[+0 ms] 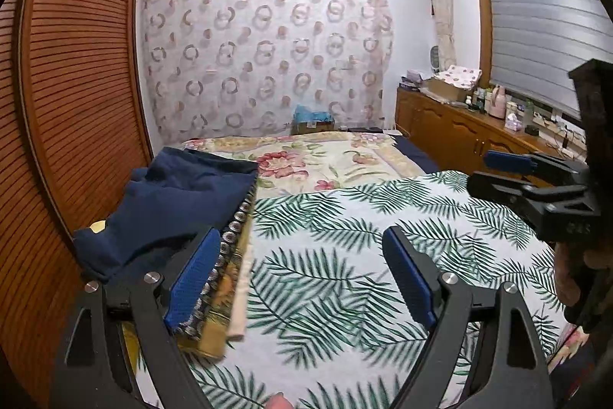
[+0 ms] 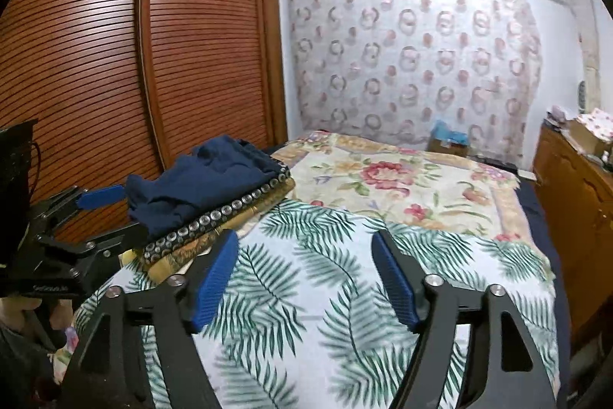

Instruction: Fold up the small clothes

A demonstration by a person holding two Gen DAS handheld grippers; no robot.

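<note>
We hold both tools above the white bedsheet printed with green palm fronds (image 1: pixel 345 255), and neither carries anything: the left gripper (image 1: pixel 302 278) has its blue-padded jaws spread wide over bare sheet, and the right gripper (image 2: pixel 302 278) is likewise spread apart with nothing between its pads. The task's clothes sit together at the left edge of the bed, next to the brown louvred wardrobe door (image 2: pixel 115 64): a stack of folded pieces (image 2: pixel 214 229), one dark with a row of pale rings along its edge, a mustard-yellow patterned one beneath it and a pale one at the bottom, and on top of them a crumpled navy-blue garment (image 2: pixel 199 183) lying in loose lumps. We judge the lower pieces finished, since their edges line up squarely, while the navy one looks unfolded, so it is probably what remains. The open sheet before us would serve as the folding area; beyond it lies a cream floral quilt (image 2: pixel 402 183), and no other loose garment shows in either view
</note>
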